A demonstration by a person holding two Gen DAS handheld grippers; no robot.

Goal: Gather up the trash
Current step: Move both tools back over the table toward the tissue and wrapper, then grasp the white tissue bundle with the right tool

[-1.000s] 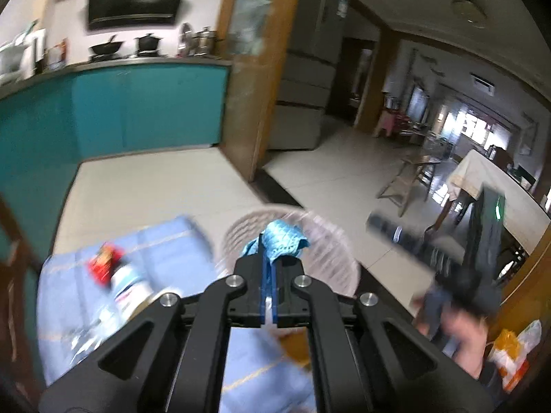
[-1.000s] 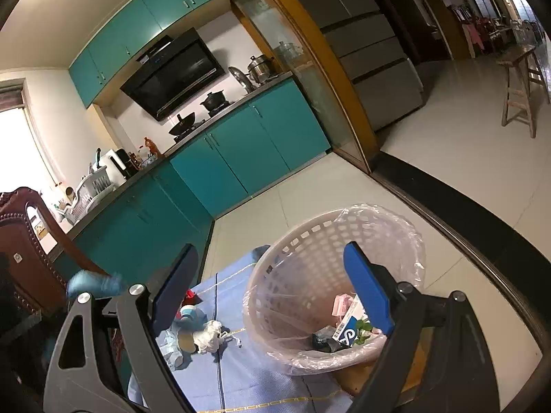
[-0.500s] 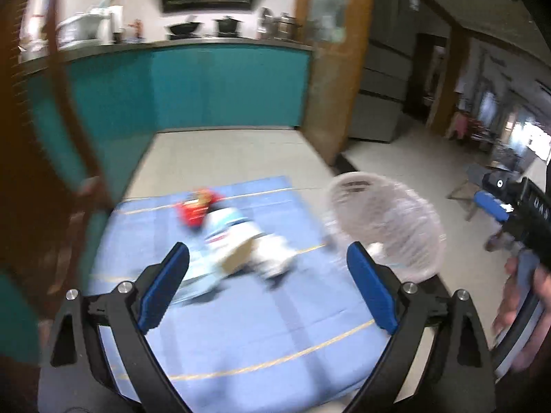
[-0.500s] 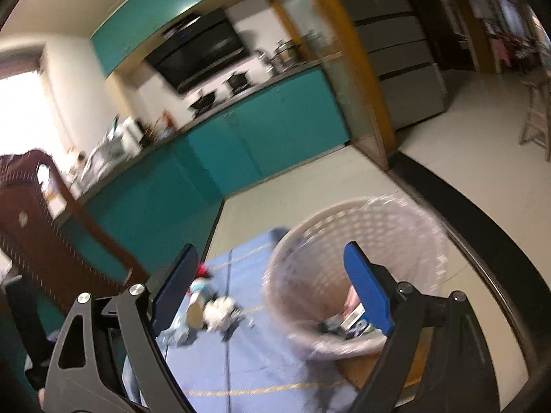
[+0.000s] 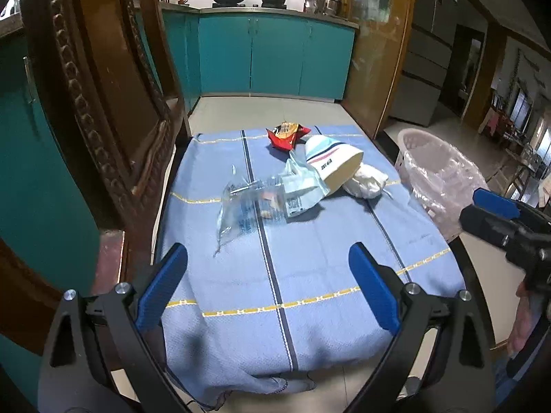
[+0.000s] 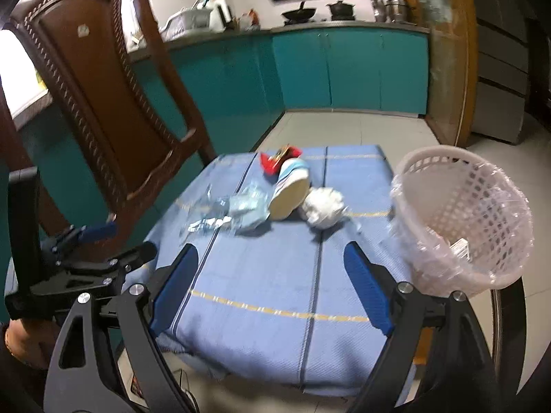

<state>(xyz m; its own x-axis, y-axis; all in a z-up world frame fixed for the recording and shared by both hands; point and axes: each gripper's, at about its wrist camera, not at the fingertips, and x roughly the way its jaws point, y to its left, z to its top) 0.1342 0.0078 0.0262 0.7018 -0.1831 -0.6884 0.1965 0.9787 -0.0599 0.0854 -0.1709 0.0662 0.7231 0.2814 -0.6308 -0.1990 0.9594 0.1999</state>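
Observation:
Trash lies mid-table on the blue cloth [image 5: 275,258]: a red snack wrapper [image 5: 286,134], a tipped paper cup [image 5: 332,167], a white crumpled wad [image 5: 366,180] and clear plastic bags [image 5: 251,206]. The same pile shows in the right wrist view: wrapper [image 6: 279,161], cup [image 6: 289,192], wad [image 6: 322,206]. A pink lined basket [image 5: 437,179] [image 6: 461,220] stands at the table's right edge. My left gripper [image 5: 268,289] is open and empty, near the front edge. My right gripper [image 6: 272,289] is open and empty, also short of the pile.
A carved wooden chair [image 5: 103,103] [image 6: 103,103] stands at the table's left side. Teal kitchen cabinets [image 5: 275,58] run along the back. A wooden pillar [image 5: 378,51] stands behind the basket. The right gripper shows at the right edge of the left wrist view [image 5: 506,223].
My left gripper opened, let go of the blue crumpled piece over the basket, and swung back left to face the pile. My right gripper turned left from the basket toward the table.

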